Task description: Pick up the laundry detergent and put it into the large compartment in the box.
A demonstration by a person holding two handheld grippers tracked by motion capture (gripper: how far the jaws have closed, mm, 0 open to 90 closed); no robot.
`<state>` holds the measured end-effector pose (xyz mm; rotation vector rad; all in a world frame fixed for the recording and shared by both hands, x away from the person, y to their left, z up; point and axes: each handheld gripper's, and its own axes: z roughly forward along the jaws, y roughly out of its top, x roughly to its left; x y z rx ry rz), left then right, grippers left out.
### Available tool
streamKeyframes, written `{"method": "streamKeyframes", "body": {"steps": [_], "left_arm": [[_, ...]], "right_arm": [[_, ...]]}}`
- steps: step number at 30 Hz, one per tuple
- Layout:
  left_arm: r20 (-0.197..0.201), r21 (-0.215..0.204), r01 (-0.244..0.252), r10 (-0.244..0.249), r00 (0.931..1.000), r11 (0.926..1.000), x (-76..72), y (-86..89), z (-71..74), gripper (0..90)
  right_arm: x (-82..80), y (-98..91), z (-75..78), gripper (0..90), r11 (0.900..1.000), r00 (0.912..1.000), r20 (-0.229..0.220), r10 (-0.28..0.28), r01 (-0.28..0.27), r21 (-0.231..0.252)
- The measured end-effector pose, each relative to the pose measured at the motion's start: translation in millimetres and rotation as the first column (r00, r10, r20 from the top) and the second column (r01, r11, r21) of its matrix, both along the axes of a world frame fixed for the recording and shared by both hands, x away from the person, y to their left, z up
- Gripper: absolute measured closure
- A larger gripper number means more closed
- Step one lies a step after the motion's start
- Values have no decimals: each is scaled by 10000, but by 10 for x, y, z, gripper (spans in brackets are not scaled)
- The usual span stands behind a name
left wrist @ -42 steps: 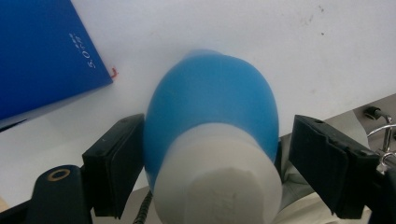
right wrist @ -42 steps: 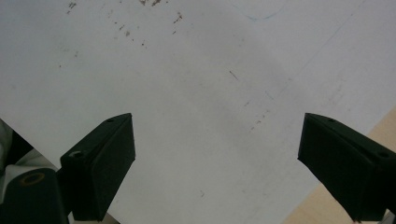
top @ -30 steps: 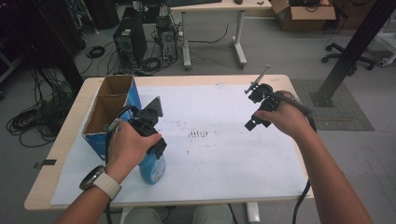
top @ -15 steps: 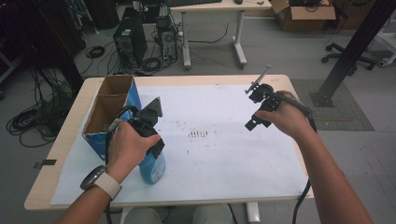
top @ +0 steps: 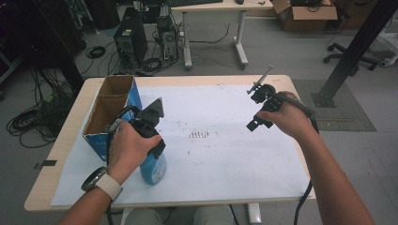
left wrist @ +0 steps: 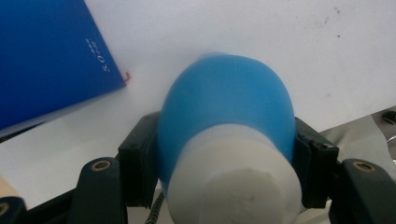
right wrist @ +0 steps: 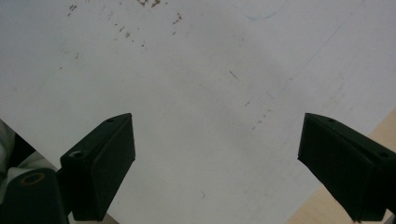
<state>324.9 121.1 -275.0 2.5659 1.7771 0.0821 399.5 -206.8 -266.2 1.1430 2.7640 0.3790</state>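
Left claw [top: 149,140] clamped; right claw [top: 257,107] spread wide.

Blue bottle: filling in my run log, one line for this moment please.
left gripper: shut on blue bottle | right gripper: open, above white sheet

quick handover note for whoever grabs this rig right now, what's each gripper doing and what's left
Left gripper: shut on the blue bottle, jaws pressing both sides near its white cap; in the high view the bottle sits at the near left of the white sheet, beside the blue cardboard box.
Right gripper: open, holding nothing, above bare sheet on the right.
Done: bottle gripped.
Left: likely moving it, perhaps into the open box; its destination is not evident.
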Motion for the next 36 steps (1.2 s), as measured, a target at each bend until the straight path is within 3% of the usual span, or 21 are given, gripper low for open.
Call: {"method": "streamKeyframes", "body": {"steps": [9,27,36], "left_arm": [[103,111,-38,37,9999,9999,1,6,217,374],[50,-63,-45,45,10000,10000,-18,-57,590,374],[275,-84,-193,195,9994,9998,-29,-31,843,375]], "right_arm": [[5,-21,7,108,10000,10000,15,-48,48,44],[-22,-47,46,109,9999,10000,55,-4,3,131],[-21,-55,53,108,9999,10000,57,-43,42,121]]}}
